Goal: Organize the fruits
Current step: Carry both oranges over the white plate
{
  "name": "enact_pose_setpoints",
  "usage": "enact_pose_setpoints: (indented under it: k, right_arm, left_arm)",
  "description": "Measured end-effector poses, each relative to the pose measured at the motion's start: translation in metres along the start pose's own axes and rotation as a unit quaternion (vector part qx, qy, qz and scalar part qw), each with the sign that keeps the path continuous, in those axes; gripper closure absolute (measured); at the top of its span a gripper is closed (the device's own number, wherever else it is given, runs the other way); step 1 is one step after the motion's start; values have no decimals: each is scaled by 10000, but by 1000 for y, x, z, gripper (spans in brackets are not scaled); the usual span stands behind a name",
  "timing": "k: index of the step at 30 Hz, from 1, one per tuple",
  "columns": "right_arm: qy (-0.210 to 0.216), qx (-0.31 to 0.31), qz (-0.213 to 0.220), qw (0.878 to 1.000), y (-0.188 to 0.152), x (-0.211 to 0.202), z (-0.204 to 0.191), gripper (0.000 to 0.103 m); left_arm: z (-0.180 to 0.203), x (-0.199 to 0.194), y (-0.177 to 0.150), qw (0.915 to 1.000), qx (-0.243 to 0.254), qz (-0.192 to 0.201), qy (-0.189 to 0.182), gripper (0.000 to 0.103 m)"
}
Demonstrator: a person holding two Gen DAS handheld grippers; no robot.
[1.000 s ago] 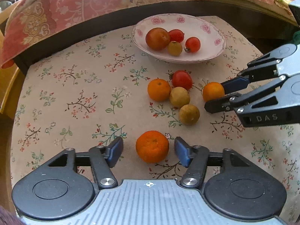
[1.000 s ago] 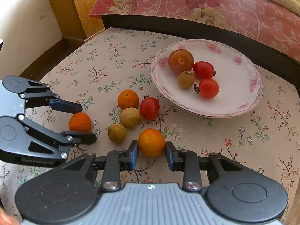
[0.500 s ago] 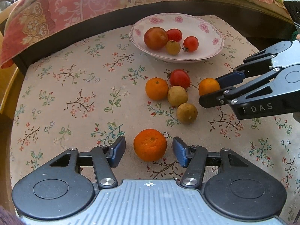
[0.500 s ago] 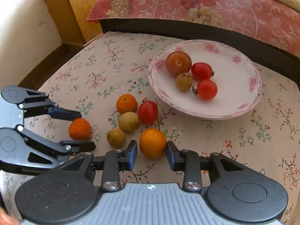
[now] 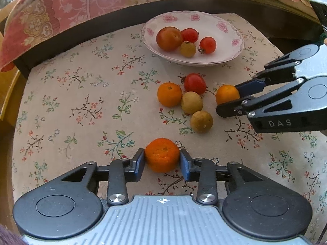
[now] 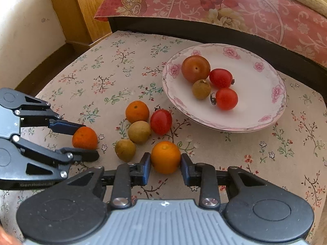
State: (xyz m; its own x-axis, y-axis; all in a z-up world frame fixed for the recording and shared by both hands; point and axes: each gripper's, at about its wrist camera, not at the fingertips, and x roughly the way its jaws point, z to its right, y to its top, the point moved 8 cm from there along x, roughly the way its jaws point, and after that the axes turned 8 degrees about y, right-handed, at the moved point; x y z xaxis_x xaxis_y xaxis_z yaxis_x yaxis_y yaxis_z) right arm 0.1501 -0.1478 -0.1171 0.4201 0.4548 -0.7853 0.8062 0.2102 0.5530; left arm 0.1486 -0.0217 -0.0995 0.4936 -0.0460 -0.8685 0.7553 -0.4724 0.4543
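Left gripper: the jaws have just been closing, and both blue pads now press the sides of a rough-skinned mandarin at lower centre of the left wrist view. The fruit sits between the fingertips, resting on the floral cloth. The tool points steeply down at the table.

Right gripper: narrow, pads clamped on both flanks of a smooth orange at lower centre of the right wrist view. This fruit also rests on the cloth. The tool likewise tilts steeply downward. In the left wrist view it enters from the right edge, with the orange at its fingertips.

Loose cluster between the two held fruits, in the right wrist view:
- a second orange, uppermost;
- a red tomato just to its right;
- a tan longan below, touching both;
- a second longan lower left, just beside the right gripper's left finger.

Plate: white with pink flowers on the rim, upper right of the right wrist view, well apart from both grippers. It holds a large reddish-brown tomato, two small red tomatoes and one longan, all grouped left of the plate's centre.

Behind the table, across the top of both views, hangs a pink patterned bedspread. A wooden cabinet stands at upper left of the right wrist view.
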Motion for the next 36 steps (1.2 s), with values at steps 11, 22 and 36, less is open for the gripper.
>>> enact_pose_setpoints:
  k: [11,22,36]
  right_arm:
    - [82,-4,133,9999,5,-11,-4,69]
    - [32,22,410,9992,19,-26,-2,69]
    - [-244,297,682,9969,31,-41,25,69]
  left_arm:
    - [0,-8,14,9997,47,197,95,60]
    - [8,-21,43,9988,70,485,96,60]
    - [23,-18,76,9976,39,696,21,60]
